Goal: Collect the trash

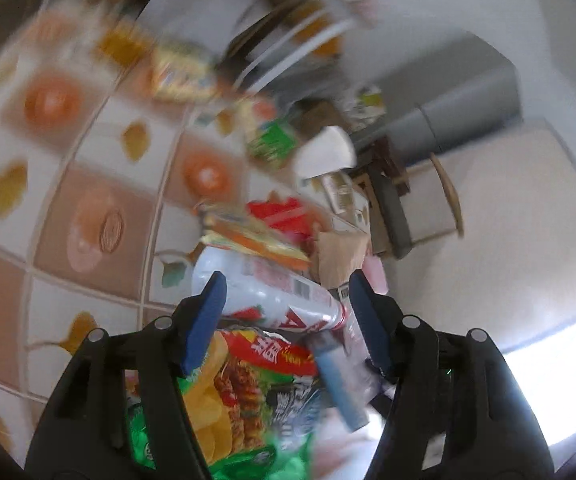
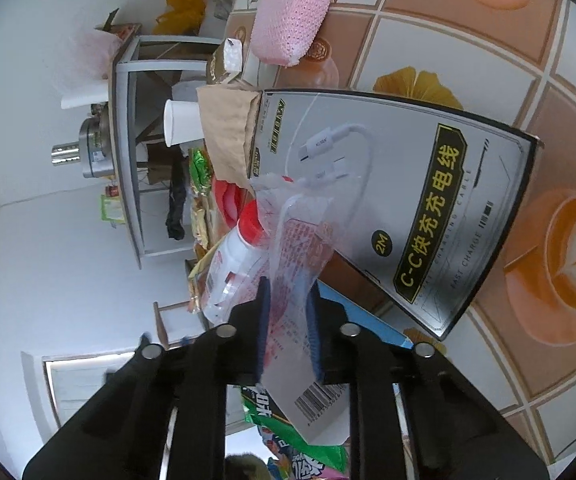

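Right gripper (image 2: 288, 312) clenched on a clear plastic wrapper (image 2: 294, 240). Left gripper (image 1: 286, 300) released, jaws either side of a white bottle (image 1: 268, 292).

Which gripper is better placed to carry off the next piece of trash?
Right. The right gripper is shut on the clear plastic wrapper; the left gripper is open, with the white bottle between its fingers, ungripped.

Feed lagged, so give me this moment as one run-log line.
left claw: open over white bottle | right claw: shut on clear plastic wrapper | cable box: on table
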